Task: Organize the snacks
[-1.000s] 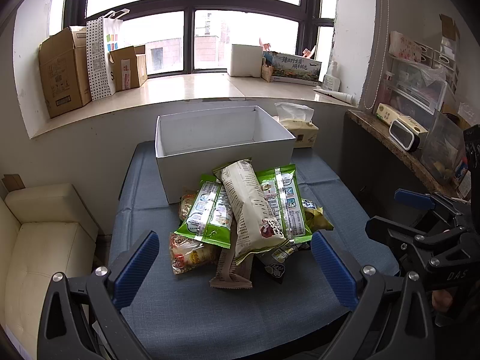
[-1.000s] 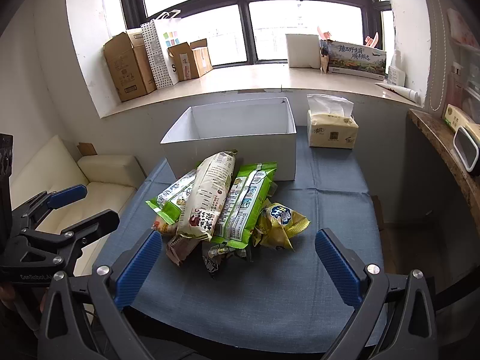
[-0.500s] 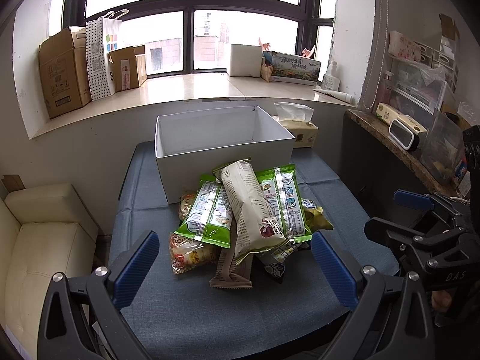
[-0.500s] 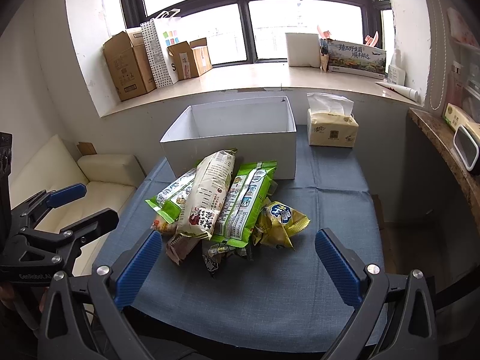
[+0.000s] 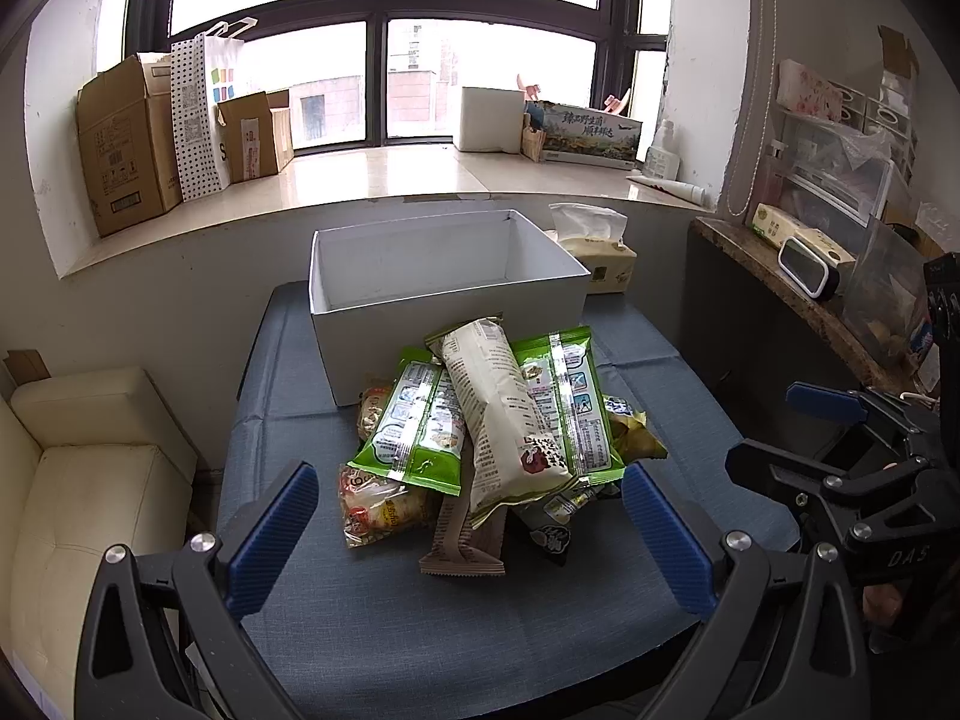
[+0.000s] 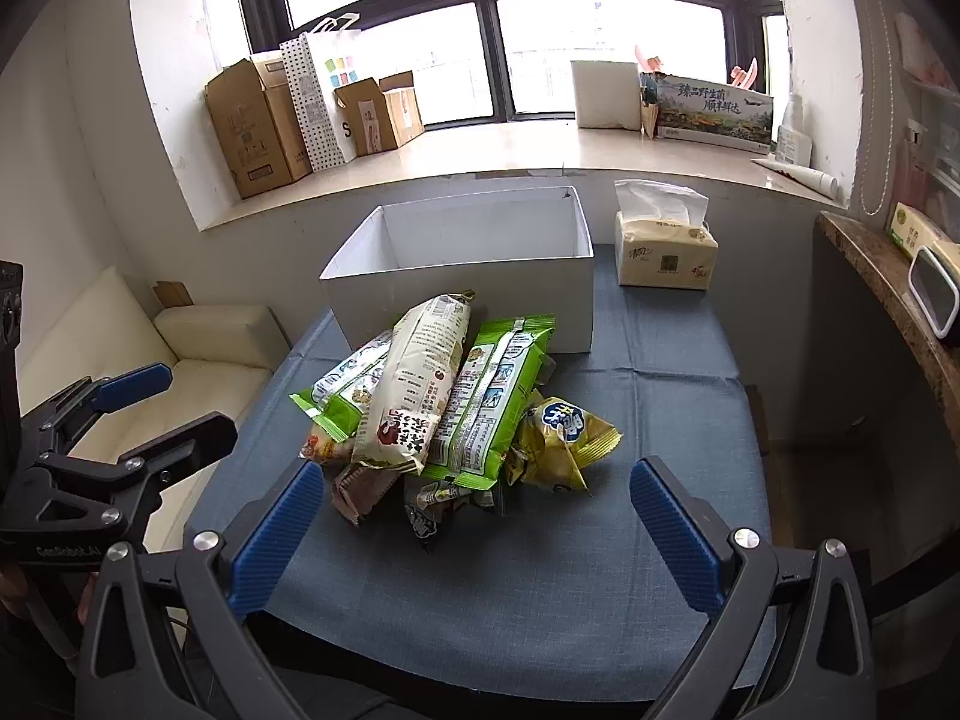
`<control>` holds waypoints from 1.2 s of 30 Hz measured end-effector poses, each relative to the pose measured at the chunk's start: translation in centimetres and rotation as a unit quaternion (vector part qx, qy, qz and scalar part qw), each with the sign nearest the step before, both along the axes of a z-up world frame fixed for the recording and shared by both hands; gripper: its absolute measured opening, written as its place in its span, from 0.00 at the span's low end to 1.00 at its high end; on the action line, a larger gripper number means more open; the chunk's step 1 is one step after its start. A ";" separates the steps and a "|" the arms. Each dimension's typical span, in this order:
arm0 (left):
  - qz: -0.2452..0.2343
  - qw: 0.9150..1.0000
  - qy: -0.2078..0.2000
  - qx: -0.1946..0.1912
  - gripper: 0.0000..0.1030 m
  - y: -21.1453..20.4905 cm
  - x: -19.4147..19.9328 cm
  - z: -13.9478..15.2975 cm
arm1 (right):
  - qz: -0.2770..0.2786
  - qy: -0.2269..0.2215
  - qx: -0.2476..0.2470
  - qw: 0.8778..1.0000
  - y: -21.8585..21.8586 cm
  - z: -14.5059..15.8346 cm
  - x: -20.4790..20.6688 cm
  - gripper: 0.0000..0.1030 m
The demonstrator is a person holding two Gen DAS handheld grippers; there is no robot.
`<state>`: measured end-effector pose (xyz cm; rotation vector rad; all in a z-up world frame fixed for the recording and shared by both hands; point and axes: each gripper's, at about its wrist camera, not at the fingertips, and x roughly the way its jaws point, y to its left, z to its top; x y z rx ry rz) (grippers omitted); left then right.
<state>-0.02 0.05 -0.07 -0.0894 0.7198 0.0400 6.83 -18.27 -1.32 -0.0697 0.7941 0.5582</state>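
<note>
On the blue tablecloth (image 5: 372,618), the snack pile (image 5: 492,432) lies just before the empty white box (image 5: 444,276); left gripper (image 5: 468,531) and right gripper (image 6: 474,525) hover with jaws wide, holding nothing; advisable to lift the topmost cream packet (image 6: 414,396) first, gripping mid-length.

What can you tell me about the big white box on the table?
The white box is a plain open-topped rectangle that looks like cardboard, with thin straight walls and no lid. What shows of its inside looks empty. It stands upright at the far end of the blue-covered table, below the window ledge. The snack pile lies against its front wall, and a tissue box sits just beside its right side.
</note>
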 end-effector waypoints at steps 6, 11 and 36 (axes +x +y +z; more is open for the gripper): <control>0.002 1.000 0.002 0.012 1.00 -0.2 0.1 -0.1 | 0.001 0.001 -0.001 1.000 0.1 -0.1 -0.1 1.00; 0.000 1.000 0.003 0.014 1.00 -0.4 0.2 -0.1 | 0.001 0.001 -0.004 1.000 0.1 -0.2 -0.1 1.00; 0.016 1.000 0.000 0.007 1.00 1.0 0.0 -0.2 | 0.033 -0.007 -0.003 0.999 1.3 -0.6 0.7 1.00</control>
